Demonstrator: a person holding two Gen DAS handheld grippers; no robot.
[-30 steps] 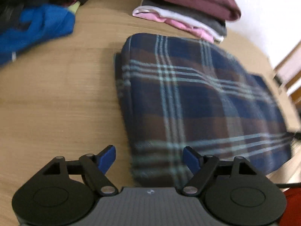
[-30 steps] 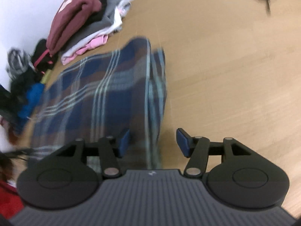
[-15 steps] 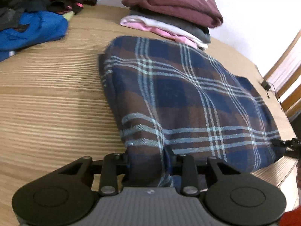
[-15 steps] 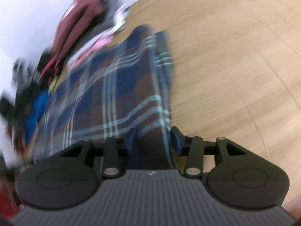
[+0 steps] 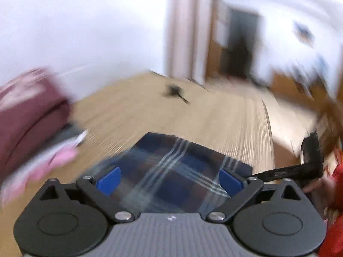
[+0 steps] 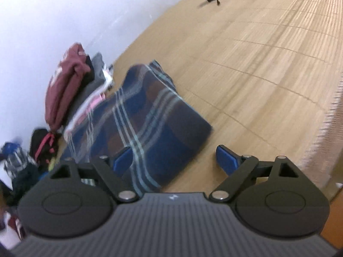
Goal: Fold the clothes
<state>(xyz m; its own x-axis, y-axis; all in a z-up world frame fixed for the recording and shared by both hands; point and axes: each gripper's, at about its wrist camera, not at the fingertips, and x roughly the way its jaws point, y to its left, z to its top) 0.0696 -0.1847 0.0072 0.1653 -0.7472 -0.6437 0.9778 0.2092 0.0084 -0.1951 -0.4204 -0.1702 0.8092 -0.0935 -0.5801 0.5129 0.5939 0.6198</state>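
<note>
Your left hand-held gripper [image 5: 169, 178] and right hand-held gripper [image 6: 174, 158]: both spread apart, folded navy-and-brown plaid cloth [image 6: 148, 115] lying ahead.

Left gripper [image 5: 169, 178]: jaws spread wide, blue pads at 9 and 3 o'clock of the gap, nothing clamped, pointing toward 12. Right gripper [image 6: 175, 157]: jaws equally wide apart, nothing between the pads, wrist tilted, aimed downward toward 12
</note>
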